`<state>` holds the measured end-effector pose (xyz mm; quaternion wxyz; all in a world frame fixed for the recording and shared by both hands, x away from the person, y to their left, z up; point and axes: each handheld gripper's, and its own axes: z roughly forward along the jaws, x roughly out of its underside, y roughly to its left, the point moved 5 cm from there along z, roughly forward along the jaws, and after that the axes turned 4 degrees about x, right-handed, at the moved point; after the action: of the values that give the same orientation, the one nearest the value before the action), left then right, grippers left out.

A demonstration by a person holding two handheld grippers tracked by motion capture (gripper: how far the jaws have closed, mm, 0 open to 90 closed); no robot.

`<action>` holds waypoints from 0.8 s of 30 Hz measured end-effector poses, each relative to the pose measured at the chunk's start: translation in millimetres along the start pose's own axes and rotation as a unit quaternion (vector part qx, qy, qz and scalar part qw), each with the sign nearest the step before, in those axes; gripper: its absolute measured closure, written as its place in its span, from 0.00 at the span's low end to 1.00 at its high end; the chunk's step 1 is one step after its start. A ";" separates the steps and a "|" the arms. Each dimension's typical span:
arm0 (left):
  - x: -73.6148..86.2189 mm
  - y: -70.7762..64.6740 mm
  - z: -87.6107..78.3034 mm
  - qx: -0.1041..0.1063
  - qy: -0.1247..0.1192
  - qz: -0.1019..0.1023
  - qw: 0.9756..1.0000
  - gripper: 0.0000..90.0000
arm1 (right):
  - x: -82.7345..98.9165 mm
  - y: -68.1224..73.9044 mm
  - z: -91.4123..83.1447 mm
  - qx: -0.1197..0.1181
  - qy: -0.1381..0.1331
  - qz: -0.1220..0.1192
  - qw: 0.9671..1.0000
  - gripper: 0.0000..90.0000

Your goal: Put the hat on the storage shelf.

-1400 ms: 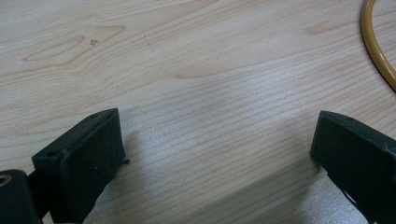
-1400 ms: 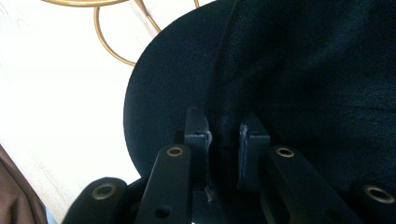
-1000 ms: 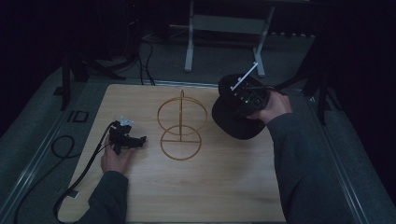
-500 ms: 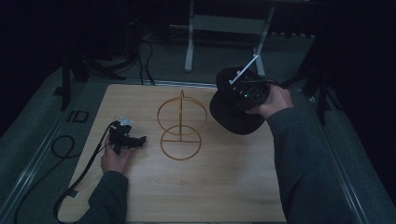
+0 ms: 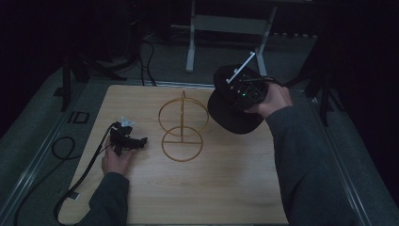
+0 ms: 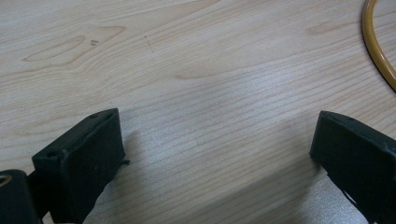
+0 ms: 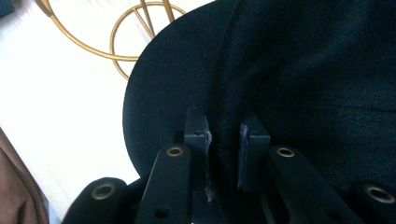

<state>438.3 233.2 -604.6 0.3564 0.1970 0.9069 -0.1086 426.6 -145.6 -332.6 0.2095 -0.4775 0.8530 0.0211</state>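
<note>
**Cap held right of the stand, needs to go left**

My right gripper (image 5: 244, 92) is clamped on the black cap (image 5: 235, 113), jaws pinched tight on a fold of fabric where brim meets crown, as the right gripper view shows (image 7: 223, 140). I hold the cap up in the air over the desk's (image 5: 226, 188) far right area, brim hanging low and toward me.

The gold wire stand (image 5: 182, 127) sits near the desk's centre, toward the far edge: flat ring base, upright post, second ring standing on top. It lies to the left of the cap, close by but apart. In the right gripper view the rings (image 7: 135, 32) show just past the brim edge.

So the key relation: stand is left of my right gripper, post vertical, and the right hand is much the nearer one. Likely step, my guess: carry the cap left and lower it over the upper ring.

My left gripper (image 5: 127, 140) rests on the desk near the left edge, jaws wide apart, holding nothing; bare wood between them, with the base ring's edge (image 6: 378, 46) off to one side.
</note>
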 end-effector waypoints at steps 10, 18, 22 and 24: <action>0.0 0.0 0.0 0.000 0.000 0.000 1.000 0.03 | -2.5 3.4 -10.5 0.000 -0.007 -0.007 1.000 0.87; 0.0 0.1 0.0 0.000 0.000 0.001 1.000 0.03 | -7.9 6.9 -17.7 -0.001 -0.010 -0.012 1.000 0.87; -0.1 0.1 0.0 0.000 0.000 0.001 1.000 0.03 | -13.4 9.8 -18.9 -0.002 -0.012 -0.019 1.000 0.87; -0.1 0.2 0.0 0.000 0.000 0.001 1.000 0.03 | -16.3 11.6 -19.8 -0.005 -0.013 -0.019 1.000 0.87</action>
<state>438.4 233.3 -604.5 0.3561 0.1977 0.9069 -0.1081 417.8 -130.8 -310.3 0.2190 -0.4942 0.8409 0.0275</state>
